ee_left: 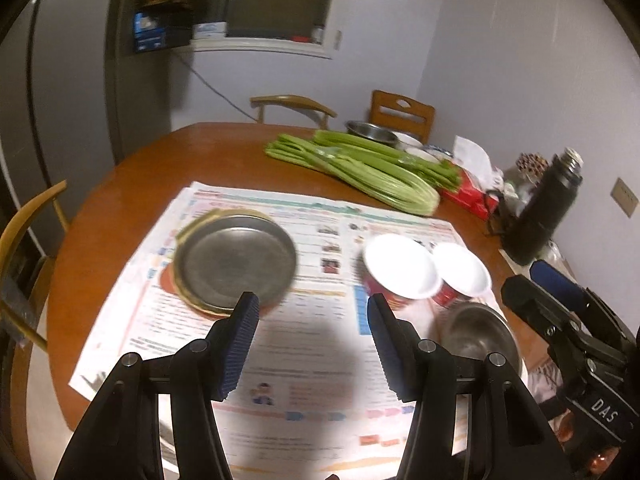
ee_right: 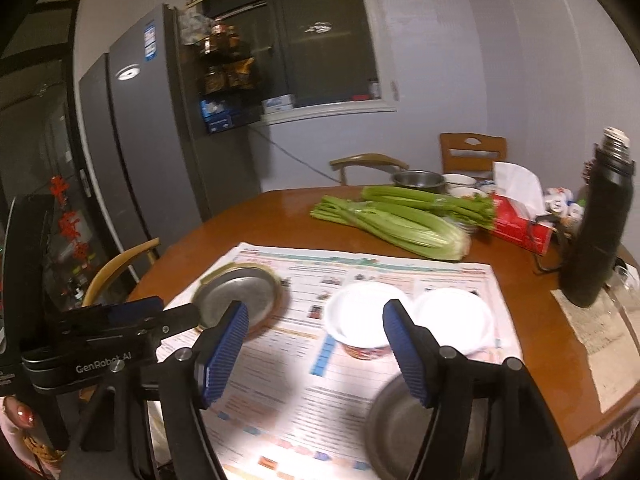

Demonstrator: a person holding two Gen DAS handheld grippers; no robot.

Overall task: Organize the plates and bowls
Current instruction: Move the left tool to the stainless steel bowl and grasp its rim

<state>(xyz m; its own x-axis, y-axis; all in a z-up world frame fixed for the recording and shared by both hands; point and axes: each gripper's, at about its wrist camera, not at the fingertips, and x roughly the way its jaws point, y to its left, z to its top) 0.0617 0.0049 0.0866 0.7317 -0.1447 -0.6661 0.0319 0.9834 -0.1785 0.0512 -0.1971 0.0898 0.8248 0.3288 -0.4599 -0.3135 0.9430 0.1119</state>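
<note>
A steel plate (ee_left: 236, 262) lies on a gold-rimmed plate on the newspaper (ee_left: 312, 364), left of centre; it also shows in the right wrist view (ee_right: 240, 290). Two white bowls with red outsides (ee_left: 400, 268) (ee_left: 462, 274) stand side by side to the right, seen too in the right wrist view (ee_right: 362, 314) (ee_right: 454, 318). A steel bowl (ee_left: 476, 334) sits nearest, in front of them (ee_right: 396, 428). My left gripper (ee_left: 314, 312) is open and empty above the paper. My right gripper (ee_right: 316, 324) is open and empty, its right finger over the steel bowl.
Celery (ee_left: 360, 168) lies across the round wooden table (ee_left: 132, 184). Behind it are a steel bowl (ee_left: 370, 132), small bowls, a red tissue box (ee_right: 520, 226) and a black flask (ee_right: 600, 232). Wooden chairs ring the table. A fridge (ee_right: 132, 152) stands at left.
</note>
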